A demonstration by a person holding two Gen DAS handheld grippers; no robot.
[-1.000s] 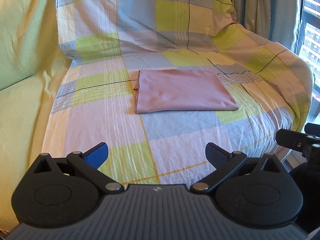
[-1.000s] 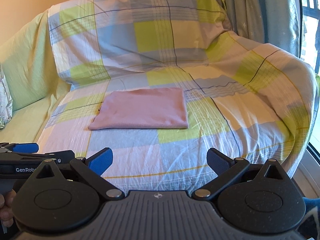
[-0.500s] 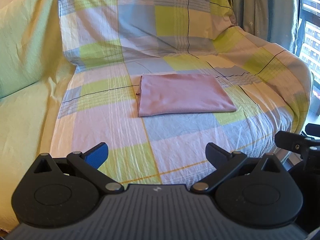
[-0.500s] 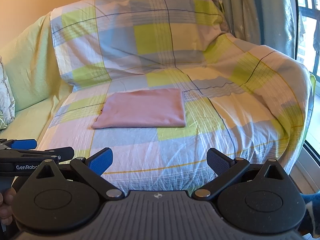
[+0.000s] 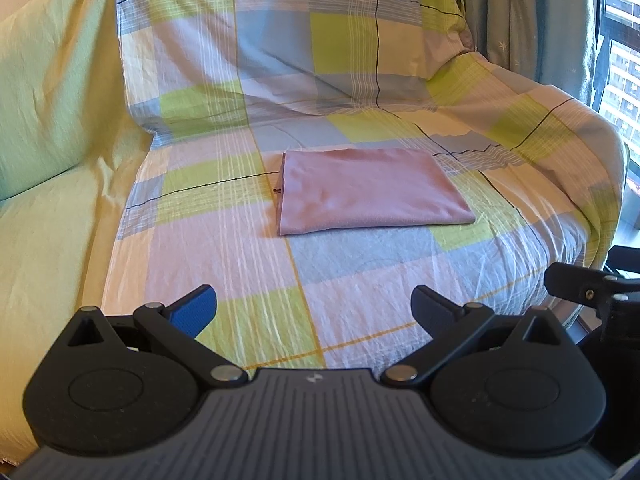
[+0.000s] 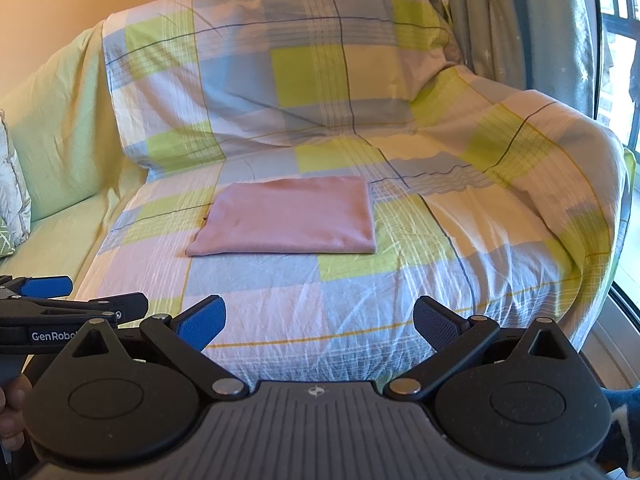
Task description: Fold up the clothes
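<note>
A pink garment point(image 5: 368, 192) lies folded into a flat rectangle on the checked sheet over the sofa seat; it also shows in the right wrist view point(image 6: 292, 216). My left gripper point(image 5: 314, 308) is open and empty, held back from the seat's front edge, well short of the garment. My right gripper point(image 6: 320, 316) is open and empty, also back from the seat's front edge. The left gripper shows at the lower left of the right wrist view point(image 6: 60, 300).
A checked sheet point(image 6: 400, 280) covers the sofa seat, back and right arm. A green cover point(image 5: 48, 200) lies over the left part. A patterned cushion point(image 6: 10, 208) sits at far left. Curtains point(image 6: 540, 20) and a window stand at right.
Both grippers have drawn back and away from the sofa, so the folded garment looks smaller and farther. Both stay open and empty.
</note>
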